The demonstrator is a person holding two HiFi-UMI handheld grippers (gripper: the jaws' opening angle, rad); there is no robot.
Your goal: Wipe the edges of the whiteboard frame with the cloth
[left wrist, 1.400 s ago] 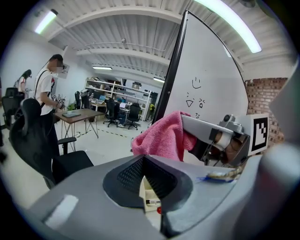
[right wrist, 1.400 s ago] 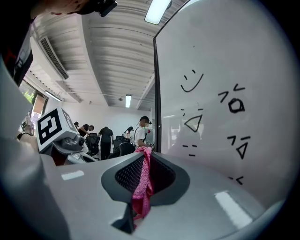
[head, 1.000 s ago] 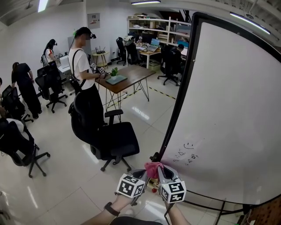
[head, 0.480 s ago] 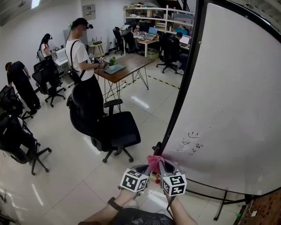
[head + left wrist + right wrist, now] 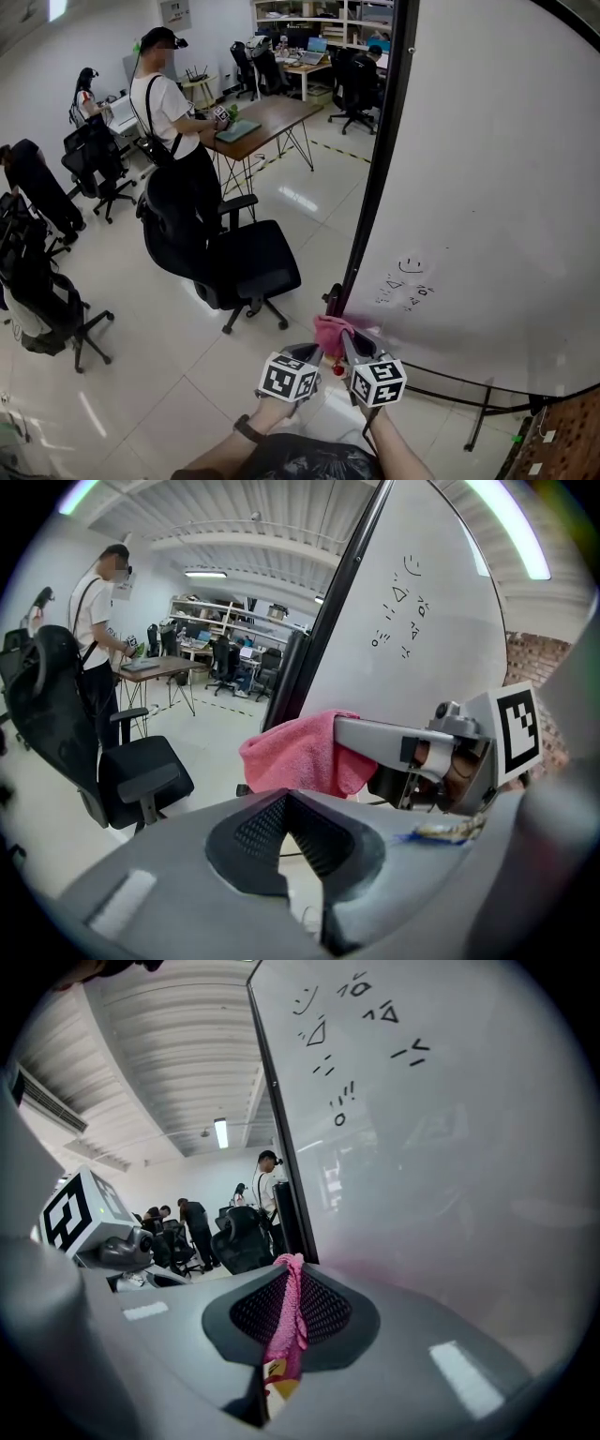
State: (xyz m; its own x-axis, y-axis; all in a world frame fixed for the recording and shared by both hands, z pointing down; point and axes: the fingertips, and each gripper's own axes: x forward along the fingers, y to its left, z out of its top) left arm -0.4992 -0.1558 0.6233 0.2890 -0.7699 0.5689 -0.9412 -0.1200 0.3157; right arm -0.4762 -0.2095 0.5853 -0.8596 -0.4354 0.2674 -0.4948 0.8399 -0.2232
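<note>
A large whiteboard (image 5: pixel 487 187) with a black frame (image 5: pixel 375 178) stands at the right, with small marker doodles (image 5: pixel 405 281) near its lower left. My right gripper (image 5: pixel 345 339) is shut on a pink cloth (image 5: pixel 330 330), which sits just below the frame's lower left corner (image 5: pixel 336 305). In the right gripper view the cloth (image 5: pixel 287 1312) is pinched between the jaws, and the frame's edge (image 5: pixel 281 1147) rises straight ahead. My left gripper (image 5: pixel 312 354) is close beside the right one, shut on nothing. Its view shows the cloth (image 5: pixel 300 752) under the right gripper's finger (image 5: pixel 394 741).
A black office chair (image 5: pixel 239 267) stands on the tiled floor just left of the board. Behind it a person (image 5: pixel 169 117) stands at a wooden table (image 5: pixel 272 114). More chairs (image 5: pixel 37 281) and people are at the far left. The board's stand legs (image 5: pixel 473 408) run low at the right.
Both grippers and the cloth have moved slightly up and closer to the frame's lower left corner. The head view has tilted further down.
</note>
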